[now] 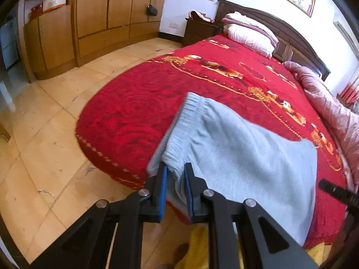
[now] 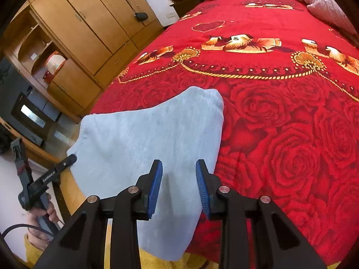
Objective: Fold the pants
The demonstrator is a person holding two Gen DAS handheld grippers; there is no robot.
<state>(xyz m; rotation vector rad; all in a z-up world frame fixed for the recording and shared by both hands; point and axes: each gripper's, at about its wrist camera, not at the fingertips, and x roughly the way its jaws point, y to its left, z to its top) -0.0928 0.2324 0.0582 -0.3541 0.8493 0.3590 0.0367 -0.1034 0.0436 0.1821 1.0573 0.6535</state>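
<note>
Light grey-blue pants (image 1: 235, 157) lie on the red flowered bed cover (image 1: 157, 94) near the bed's foot corner, ribbed waistband toward the left. My left gripper (image 1: 176, 179) is shut on the waistband's near corner, with cloth bunched between its blue pads. In the right wrist view the pants (image 2: 145, 134) spread from the bed's edge under my right gripper (image 2: 179, 183), which stands open just above the cloth with a dark crease between its fingers. The left gripper (image 2: 71, 158) shows there at the pants' left edge, held by a hand (image 2: 42, 215).
White pillows (image 1: 249, 33) and a pink quilt (image 1: 325, 94) lie at the head and far side of the bed. A wooden wardrobe (image 1: 107, 11) and a nightstand (image 1: 199, 31) line the wall. Tiled floor (image 1: 44, 134) lies left of the bed. A yellow fuzzy garment (image 2: 157, 262) shows below.
</note>
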